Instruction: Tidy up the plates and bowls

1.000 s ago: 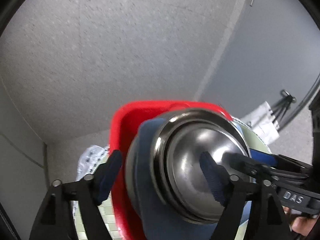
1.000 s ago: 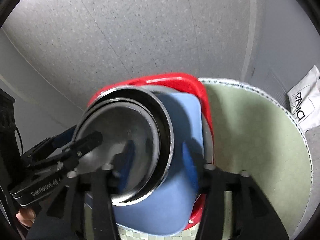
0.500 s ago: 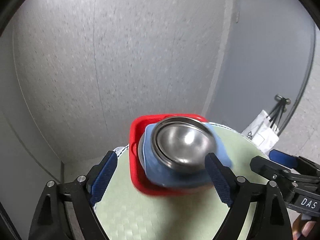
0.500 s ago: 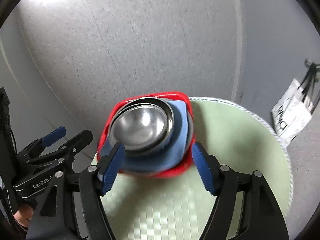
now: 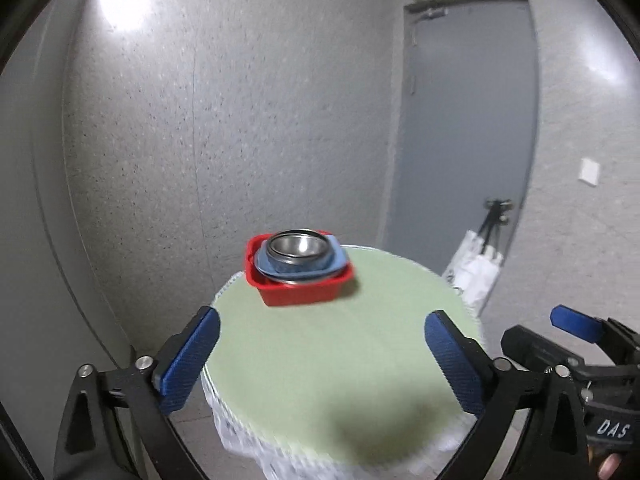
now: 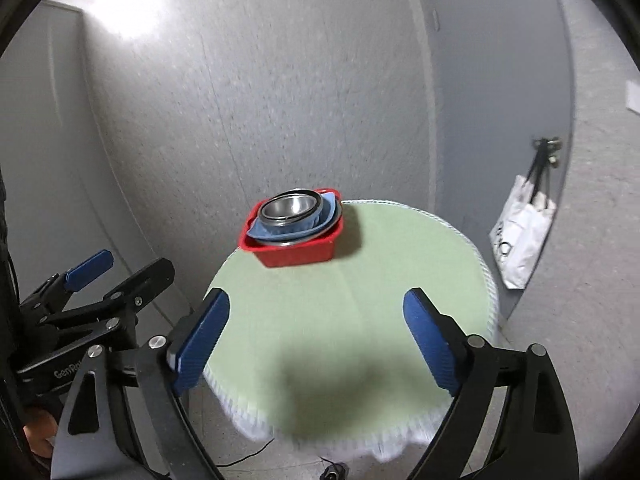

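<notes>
A red square tub point(image 5: 301, 294) point(image 6: 296, 254) stands at the far left of a round green table point(image 5: 328, 368) point(image 6: 340, 320). In it lies a stack: a metal plate, a blue plate point(image 5: 334, 266) point(image 6: 280, 229) and a steel bowl point(image 5: 298, 245) point(image 6: 289, 205) on top. My left gripper point(image 5: 322, 354) is open and empty, well back from the tub over the table's near side. My right gripper point(image 6: 316, 334) is open and empty too, beside the left one.
A speckled grey wall stands right behind the table. A grey door point(image 5: 464, 120) is at the right, with a white bag point(image 6: 520, 236) hanging from a tripod near it. The table has a white lace skirt point(image 6: 320, 440).
Both grippers have drawn far back from the stack in the tub, which now looks small and distant. Both stay open and empty.
</notes>
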